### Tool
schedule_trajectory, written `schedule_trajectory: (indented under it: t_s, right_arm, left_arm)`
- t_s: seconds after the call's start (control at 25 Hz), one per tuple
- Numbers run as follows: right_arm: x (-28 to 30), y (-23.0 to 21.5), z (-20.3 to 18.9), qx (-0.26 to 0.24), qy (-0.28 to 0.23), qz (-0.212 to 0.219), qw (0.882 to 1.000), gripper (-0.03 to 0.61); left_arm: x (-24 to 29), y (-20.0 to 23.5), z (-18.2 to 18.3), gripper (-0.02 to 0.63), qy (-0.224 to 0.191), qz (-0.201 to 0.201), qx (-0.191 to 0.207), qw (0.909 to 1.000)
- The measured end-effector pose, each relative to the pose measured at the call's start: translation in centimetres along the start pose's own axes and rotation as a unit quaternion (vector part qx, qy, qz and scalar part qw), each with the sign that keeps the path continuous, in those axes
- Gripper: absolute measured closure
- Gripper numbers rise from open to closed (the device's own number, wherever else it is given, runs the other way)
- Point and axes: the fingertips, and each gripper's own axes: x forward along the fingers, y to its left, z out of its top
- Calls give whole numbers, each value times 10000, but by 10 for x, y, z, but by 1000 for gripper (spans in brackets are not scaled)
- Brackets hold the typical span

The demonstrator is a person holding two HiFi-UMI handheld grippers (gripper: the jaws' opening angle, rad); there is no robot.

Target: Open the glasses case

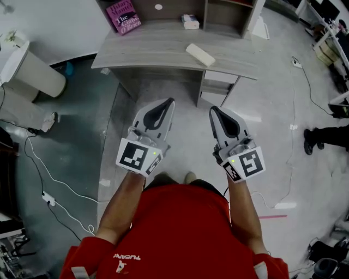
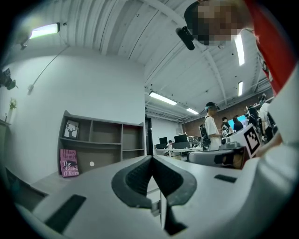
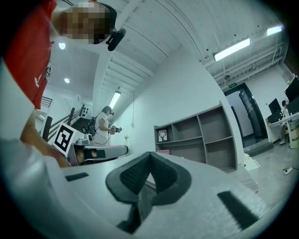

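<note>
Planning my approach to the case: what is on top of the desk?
The desk holds a pale oblong glasses case near its front right, a small white box behind it, and a pink book leaning at the back left. The shelf unit's boards cover part of the back.

Room with grey desk (image 1: 147, 46)
Shelves (image 2: 100, 142) are set against a white wall (image 2: 93, 84); strip lights (image 2: 162, 98) are lit overhead.

Right gripper (image 3: 149, 156) in foreground, dark ribbed fingers (image 3: 133, 176) pressed tip to tip, nothing between them, grey shelf unit (image 3: 205, 140) behind, framed picture (image 3: 162, 136) in one compartment, left gripper (image 3: 122, 150) at left, person in white (image 3: 102, 125) beyond.
</note>
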Motion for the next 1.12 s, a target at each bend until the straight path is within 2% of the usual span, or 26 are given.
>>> schedule_trajectory:
  t_s: [0.28, 0.52, 0.88, 1.12]
  right_arm:
    - [0, -29, 3, -155, -24, 192, 9997, 574]
    - [19, -45, -7, -235, 16, 223, 9995, 574]
    - [81, -96, -36, -481, 309, -39, 9984, 574]
    - [142, -142, -54, -514, 543, -293, 9968, 574]
  left_arm:
    - [23, -8, -3, 604, 40, 142, 104, 9998]
    - [44, 11, -12, 604, 81, 172, 139, 9997]
    - [109, 75, -47, 604, 105, 20, 5, 9999]
    - [169, 131, -72, 604, 349, -270, -10, 9990]
